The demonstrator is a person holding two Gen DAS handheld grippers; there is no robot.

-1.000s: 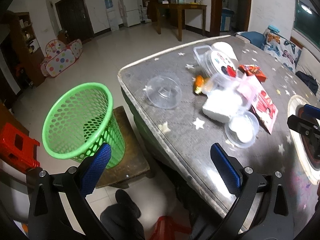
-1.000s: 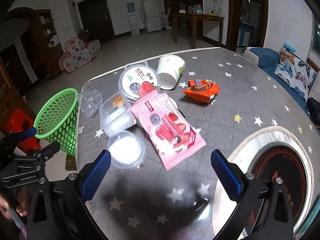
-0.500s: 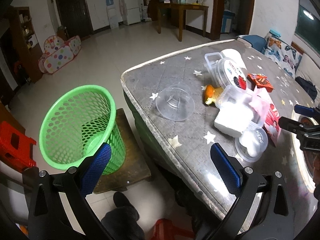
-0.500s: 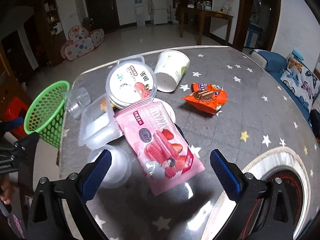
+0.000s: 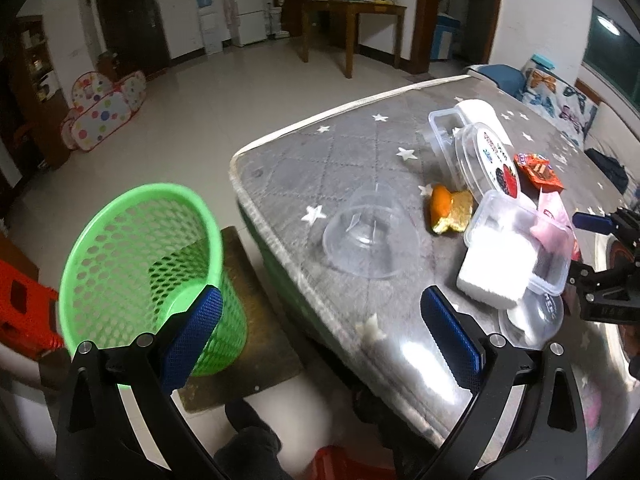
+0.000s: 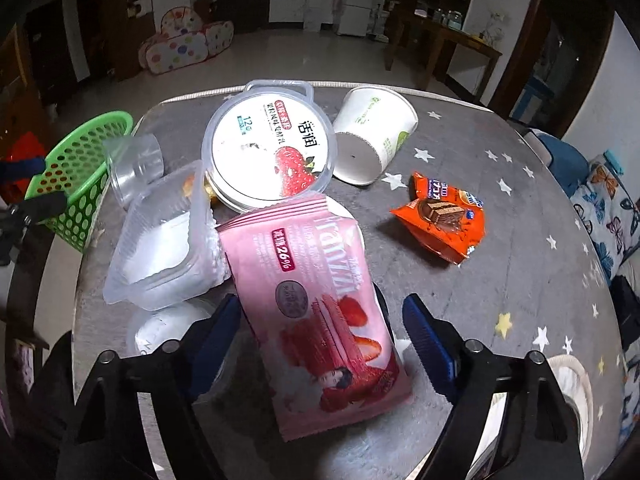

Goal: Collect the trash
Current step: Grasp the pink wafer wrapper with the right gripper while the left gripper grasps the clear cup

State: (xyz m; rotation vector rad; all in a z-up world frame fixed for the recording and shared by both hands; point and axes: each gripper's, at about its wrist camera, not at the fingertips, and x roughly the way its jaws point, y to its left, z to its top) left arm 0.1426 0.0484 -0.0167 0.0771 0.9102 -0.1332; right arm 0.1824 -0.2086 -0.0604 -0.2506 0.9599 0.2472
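A grey star-patterned table (image 6: pixel 520 264) carries a heap of trash. The right tool (image 6: pixel 322 332) straddles the pink wafer packet (image 6: pixel 320 312), its jaws closing with the packet between them, not yet pinching. The left tool (image 5: pixel 316 328) hangs spread wide and empty between the green basket (image 5: pixel 132 264) and the table edge.

Pink strawberry wafer wrapper (image 6: pixel 320 304) lying flat over clear plastic tubs (image 6: pixel 164 236), round lidded yogurt tub (image 6: pixel 268 148) tilted, white paper cup (image 6: pixel 372 140) tipped over, orange snack wrapper (image 6: pixel 440 216) apart, green mesh bin (image 5: pixel 140 276) beside table.
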